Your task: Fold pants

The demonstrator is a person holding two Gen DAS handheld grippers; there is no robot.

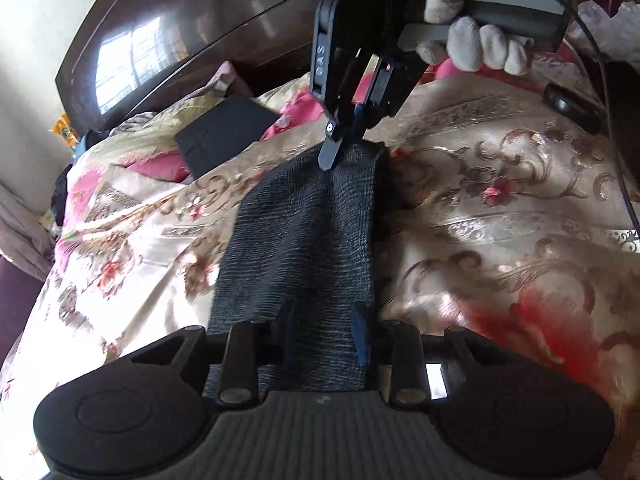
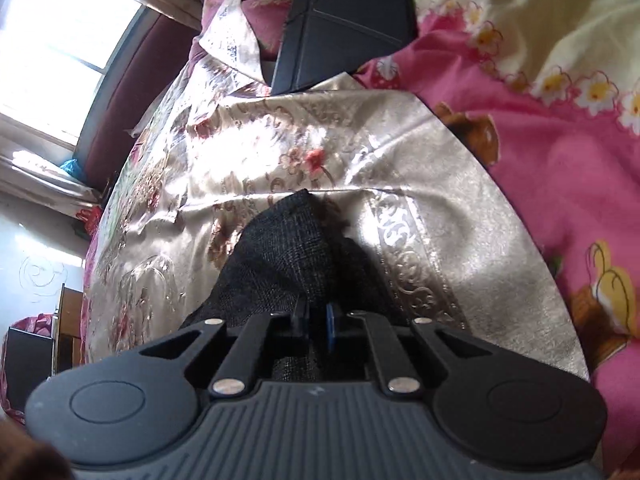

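Observation:
Dark grey pants (image 1: 304, 232) lie as a long strip on the satin flowered bedspread (image 1: 500, 208). In the left wrist view my left gripper (image 1: 324, 326) sits over the strip's near end, jaws partly apart, and the flat cloth runs between and beyond the fingers without being pinched. At the far end my right gripper (image 1: 340, 148), held by a gloved hand (image 1: 472, 40), pinches the cloth's edge. The right wrist view shows the right gripper (image 2: 316, 320) with its fingers close together on a raised fold of the pants (image 2: 296, 248).
A black flat case (image 1: 224, 136) (image 2: 344, 24) lies on the bed beyond the pants. A pink cartoon blanket (image 2: 560, 152) covers the right side. A dark glossy headboard (image 1: 200, 20) stands behind, and a cable (image 1: 612, 120) hangs at the right.

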